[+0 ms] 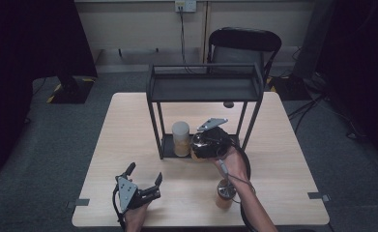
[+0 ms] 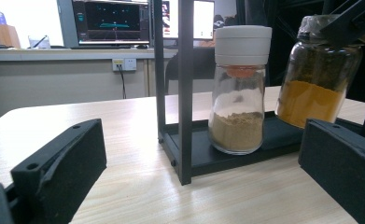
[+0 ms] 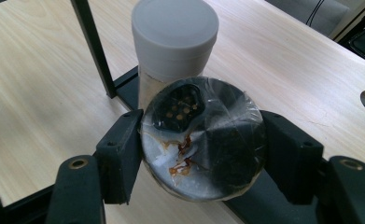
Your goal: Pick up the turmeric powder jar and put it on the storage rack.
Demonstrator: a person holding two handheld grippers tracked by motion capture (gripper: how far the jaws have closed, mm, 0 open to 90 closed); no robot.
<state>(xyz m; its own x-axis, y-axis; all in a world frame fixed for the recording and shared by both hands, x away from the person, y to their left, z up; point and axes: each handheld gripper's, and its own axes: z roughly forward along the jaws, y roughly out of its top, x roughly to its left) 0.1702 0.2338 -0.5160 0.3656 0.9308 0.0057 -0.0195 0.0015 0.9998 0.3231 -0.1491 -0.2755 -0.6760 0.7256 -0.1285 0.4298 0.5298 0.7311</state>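
Held jar: a glass jar (image 3: 203, 144) with yellow-orange powder and a dark lid wrapped in clear film, stained brown on top. The right gripper view looks straight down on that lid; the left gripper view (image 2: 318, 70) shows its side, the powder filling the lower part and the jar tilted a little.
Where it is: at the lower shelf of the black rack (image 1: 205, 87), just right of the white-lidded jar. Whether its base touches the shelf cannot be told.
Right gripper (image 3: 203, 149): its fingers (image 3: 122, 154) are closed on the jar's lid from both sides, pads pressing on the rim. In the high view this gripper (image 1: 210, 142) covers the jar.
Left gripper (image 1: 143, 186): it sits at the near left of the surface (image 1: 128, 125), fingers spread wide with nothing between them; its own view shows bare wood between the two fingers (image 2: 61, 172).
White-lidded jar (image 2: 240, 88): upright on the lower shelf, holding tan powder with an orange insert under the cap, which the left gripper view alone reveals.
Third jar (image 1: 224, 193): a small one with orange-brown contents stands on the surface near the person's right forearm, seen from the high view.
Count: three jars, one rack with two shelves, two grippers.
Background: a black chair (image 1: 244, 46) stands beyond the far edge; the left gripper view shows a monitor (image 2: 112, 21) on a far desk.
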